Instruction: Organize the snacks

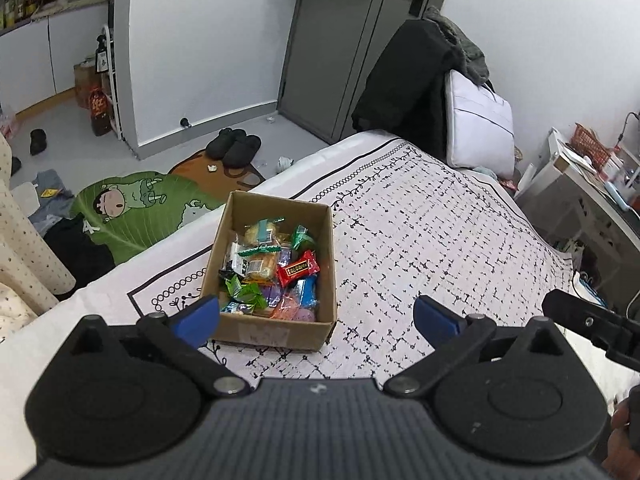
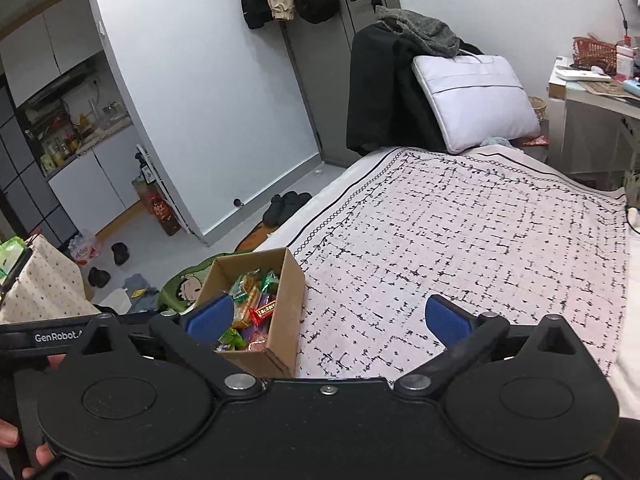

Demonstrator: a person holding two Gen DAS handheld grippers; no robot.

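The left gripper [image 1: 316, 316] stands spread wide with nothing between its blue pads [image 1: 200, 318] — the right gripper [image 2: 328, 320] is just as wide and just as bare. Ahead of the left gripper, its near wall between the pads, sits the cardboard box [image 1: 276, 332] on the patterned bedspread [image 1: 420, 248]; from the right gripper it lies ahead to the left, behind the left pad. Inside are heaped wrapped snacks [image 1: 272, 272] — a red bar [image 1: 298, 268] on top. Beyond the box, off the bed, a green cartoon mat [image 1: 132, 216] and black slippers [image 1: 234, 148] lie on the floor.
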